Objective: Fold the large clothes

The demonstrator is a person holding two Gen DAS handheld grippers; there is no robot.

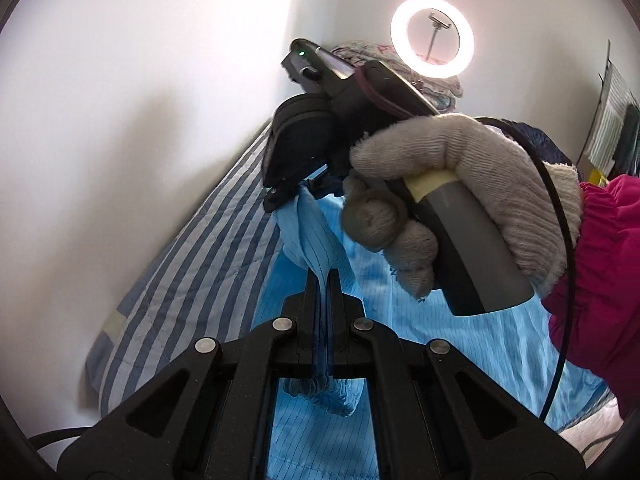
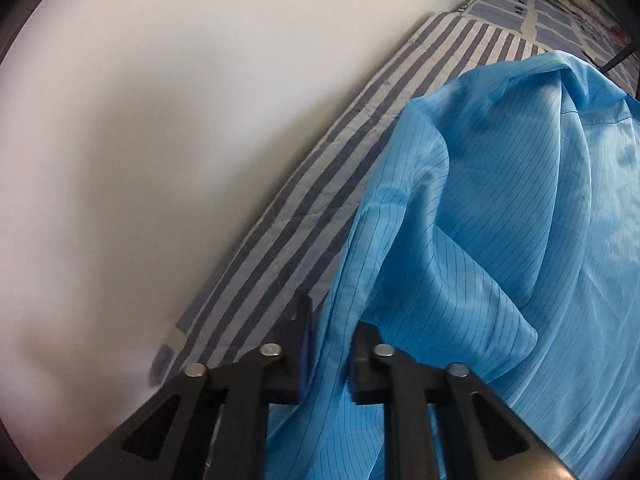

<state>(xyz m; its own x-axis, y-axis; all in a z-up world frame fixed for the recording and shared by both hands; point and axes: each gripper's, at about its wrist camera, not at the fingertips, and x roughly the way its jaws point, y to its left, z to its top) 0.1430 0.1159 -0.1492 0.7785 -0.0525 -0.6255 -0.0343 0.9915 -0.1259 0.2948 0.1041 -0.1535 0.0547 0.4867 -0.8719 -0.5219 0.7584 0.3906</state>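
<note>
A large light-blue pinstriped garment (image 1: 420,340) lies spread over a striped bed. In the left wrist view my left gripper (image 1: 320,276) is shut on a bunched fold of it, and the cloth runs up from there to my right gripper (image 1: 290,196). A gloved hand (image 1: 460,184) holds that gripper above the bed, its jaws pinching the same raised strip. In the right wrist view the right gripper (image 2: 330,320) has a gathered edge of the blue garment (image 2: 500,200) between its fingers. The rest billows in loose folds to the right.
The bed's blue-and-white striped quilt (image 1: 192,264) (image 2: 320,184) runs along a white wall (image 1: 120,100) on the left. A lit ring light (image 1: 432,36) and a pile of patterned fabrics (image 1: 360,52) stand at the far end. A pink sleeve (image 1: 600,280) fills the right edge.
</note>
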